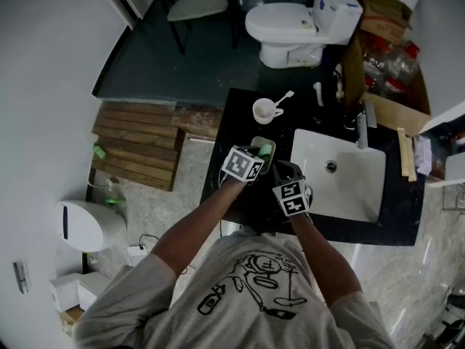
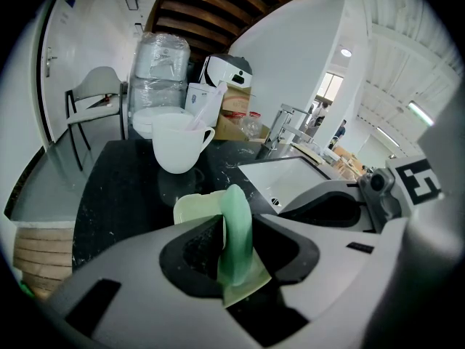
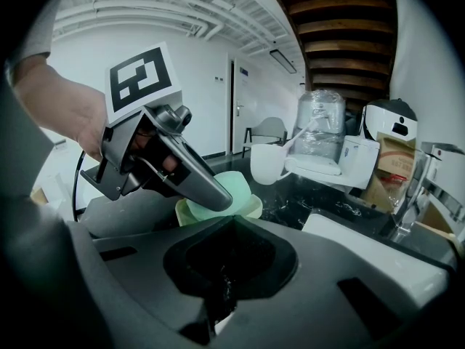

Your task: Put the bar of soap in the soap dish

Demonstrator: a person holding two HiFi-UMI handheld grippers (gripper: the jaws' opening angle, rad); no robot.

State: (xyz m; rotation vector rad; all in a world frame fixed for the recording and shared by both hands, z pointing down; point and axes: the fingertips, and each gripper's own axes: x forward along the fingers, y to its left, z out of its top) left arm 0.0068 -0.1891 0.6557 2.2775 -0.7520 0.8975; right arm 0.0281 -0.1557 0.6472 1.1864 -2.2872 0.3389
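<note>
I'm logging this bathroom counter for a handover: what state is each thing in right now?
left gripper: shut on the bar of soap.
right gripper: shut, nothing between its jaws.
bar of soap: on edge, over the soap dish, not yet let go.
soap dish: open side up.
cup: upright, a utensil standing in it.
sink: no water in it.
toilet: lid down.

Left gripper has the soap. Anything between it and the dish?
Nothing visible. The soap stands on edge right over the dish. The cup sits behind the dish, out of the path.
</note>
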